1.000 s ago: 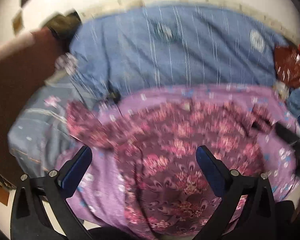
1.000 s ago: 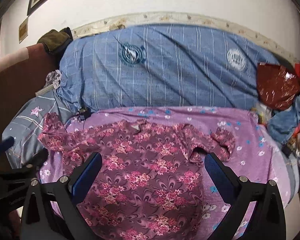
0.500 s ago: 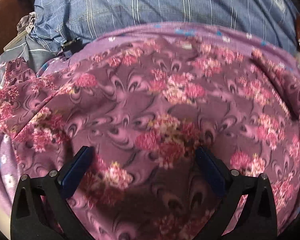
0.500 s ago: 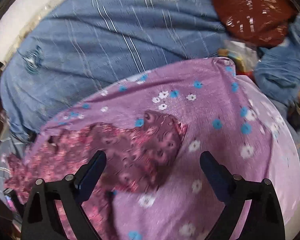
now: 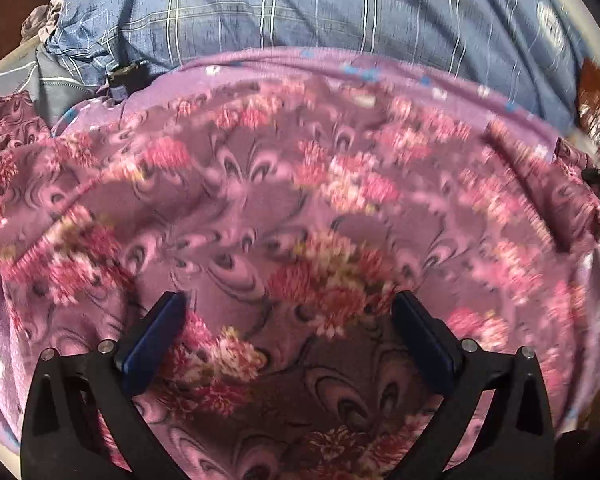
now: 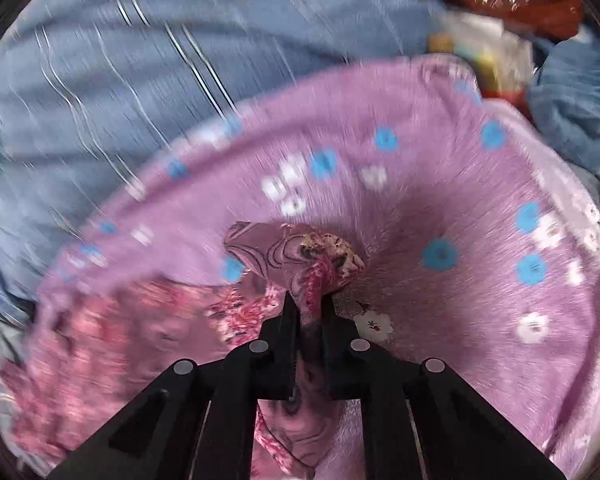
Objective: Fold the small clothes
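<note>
Pinching floral top [image 6: 312, 264] w/ R gripper [image 6: 310, 308] | L gripper [image 5: 288, 312] spread wide over it

The left wrist view looks steeply down from close above the flowered shirt [image 5: 300, 208], past its own left tongs [image 5: 288, 320], facing the blue checked bedcover [image 5: 300, 4] beyond. The right wrist view looks down just as steeply and close, over the right tongs [image 6: 309, 304] at the shirt's edge on the purple cloth [image 6: 440, 200]. Both views share the shirt, purple cloth and bedcover.
</note>
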A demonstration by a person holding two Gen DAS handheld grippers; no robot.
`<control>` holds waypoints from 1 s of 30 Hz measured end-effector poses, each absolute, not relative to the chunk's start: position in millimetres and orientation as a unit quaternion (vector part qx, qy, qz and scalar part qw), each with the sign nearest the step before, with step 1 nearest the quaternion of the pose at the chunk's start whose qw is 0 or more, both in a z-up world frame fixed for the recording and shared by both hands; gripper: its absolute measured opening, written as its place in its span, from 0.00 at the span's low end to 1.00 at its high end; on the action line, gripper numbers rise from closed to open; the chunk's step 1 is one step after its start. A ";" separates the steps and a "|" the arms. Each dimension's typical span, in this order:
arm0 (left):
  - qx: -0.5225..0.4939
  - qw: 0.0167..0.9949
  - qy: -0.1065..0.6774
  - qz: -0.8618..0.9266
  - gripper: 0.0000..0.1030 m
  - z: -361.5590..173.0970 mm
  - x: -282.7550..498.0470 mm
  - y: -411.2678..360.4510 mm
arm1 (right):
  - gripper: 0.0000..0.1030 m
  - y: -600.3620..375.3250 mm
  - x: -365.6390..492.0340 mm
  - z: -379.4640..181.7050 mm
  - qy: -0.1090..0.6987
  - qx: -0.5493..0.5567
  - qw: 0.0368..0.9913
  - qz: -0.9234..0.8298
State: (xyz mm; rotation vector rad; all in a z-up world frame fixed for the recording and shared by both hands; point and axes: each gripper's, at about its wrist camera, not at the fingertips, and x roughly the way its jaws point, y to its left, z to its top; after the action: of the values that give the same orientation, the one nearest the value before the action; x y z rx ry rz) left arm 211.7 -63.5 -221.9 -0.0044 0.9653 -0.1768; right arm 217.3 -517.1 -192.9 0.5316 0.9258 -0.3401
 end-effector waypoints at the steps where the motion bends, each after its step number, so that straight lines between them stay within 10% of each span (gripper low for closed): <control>1: -0.016 0.892 0.444 -0.080 1.00 -212.8 209.4 -56.6 | 0.08 -513.8 212.6 -179.9 0.427 0.252 0.855 -0.153; 10: -0.070 0.947 0.313 0.031 1.00 -158.6 200.5 18.1 | 0.08 -411.2 198.0 -7.9 0.282 0.224 0.933 -0.013; 18: -0.146 0.941 0.286 0.109 1.00 -155.2 189.1 101.6 | 0.09 -247.2 239.0 -31.6 0.338 0.232 0.902 0.135; 20: -0.145 0.940 0.280 0.128 1.00 -154.2 188.7 117.5 | 0.16 -204.8 251.9 -59.5 0.368 0.242 0.884 0.157; 23: -0.151 0.937 0.279 0.148 1.00 -156.3 188.9 137.1 | 0.58 -160.2 267.6 -99.2 0.424 0.252 0.851 0.181; 30: -0.182 0.933 0.275 0.145 1.00 -156.9 188.0 149.1 | 0.62 -165.1 244.5 -122.4 0.408 0.218 0.874 0.149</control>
State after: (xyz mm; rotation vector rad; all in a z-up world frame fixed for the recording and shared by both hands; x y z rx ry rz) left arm 188.0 149.1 -156.9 -0.3728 0.5625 0.2957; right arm 244.5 -165.1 -122.4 0.4549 0.8513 0.3105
